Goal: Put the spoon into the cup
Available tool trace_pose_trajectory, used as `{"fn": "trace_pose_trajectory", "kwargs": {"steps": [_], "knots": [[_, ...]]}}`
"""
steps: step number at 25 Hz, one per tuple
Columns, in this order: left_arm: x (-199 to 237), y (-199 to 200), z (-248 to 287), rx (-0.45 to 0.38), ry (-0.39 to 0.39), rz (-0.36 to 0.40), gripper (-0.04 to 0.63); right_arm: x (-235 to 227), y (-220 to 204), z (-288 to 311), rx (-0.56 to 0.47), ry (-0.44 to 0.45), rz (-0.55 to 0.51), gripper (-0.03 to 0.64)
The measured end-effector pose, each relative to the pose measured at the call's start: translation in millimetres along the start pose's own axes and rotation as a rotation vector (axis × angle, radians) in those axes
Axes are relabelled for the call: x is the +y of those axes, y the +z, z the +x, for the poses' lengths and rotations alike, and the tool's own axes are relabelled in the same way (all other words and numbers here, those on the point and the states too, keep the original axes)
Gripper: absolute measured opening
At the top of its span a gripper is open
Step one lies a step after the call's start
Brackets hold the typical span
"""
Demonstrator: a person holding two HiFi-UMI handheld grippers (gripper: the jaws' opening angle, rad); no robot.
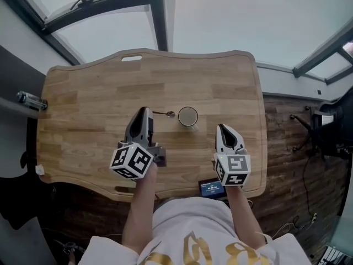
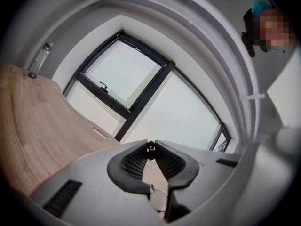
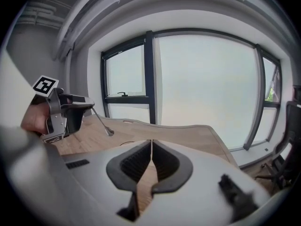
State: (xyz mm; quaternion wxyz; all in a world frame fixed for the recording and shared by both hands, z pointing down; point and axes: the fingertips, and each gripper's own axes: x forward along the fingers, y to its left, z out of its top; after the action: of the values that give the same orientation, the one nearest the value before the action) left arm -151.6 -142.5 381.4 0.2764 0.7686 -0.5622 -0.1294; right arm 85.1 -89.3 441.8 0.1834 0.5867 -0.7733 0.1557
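my left gripper [image 1: 144, 112] is pinching the spoon [image 1: 164, 114] by the end of its handle, so the pickup looks done. the spoon's bowl points at the cup [image 1: 188, 116] and sits just beside its rim, not yet inside. the cup stands upright on the table [image 1: 83, 104]. my right gripper [image 1: 223, 128] is pressed together on nothing, near the cup. what's left, i'd say, is tipping the spoon in and letting go.

The spoon [image 1: 164, 114], gripped by the left gripper [image 1: 146, 111], reaches just left of the cup [image 1: 188, 116] standing mid-table [image 1: 88, 104], with the right gripper [image 1: 222, 127] right of it and nearer the person.
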Motion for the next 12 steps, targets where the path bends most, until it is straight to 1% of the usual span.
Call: {"fn": "trace_pose_trajectory", "kwargs": {"steps": [12], "knots": [[11.9, -15.9, 8.7, 0.032, 0.03, -0.023, 0.054, -2.3, -11.0, 18.5, 0.036, 0.027, 0.031, 0.032]]}}
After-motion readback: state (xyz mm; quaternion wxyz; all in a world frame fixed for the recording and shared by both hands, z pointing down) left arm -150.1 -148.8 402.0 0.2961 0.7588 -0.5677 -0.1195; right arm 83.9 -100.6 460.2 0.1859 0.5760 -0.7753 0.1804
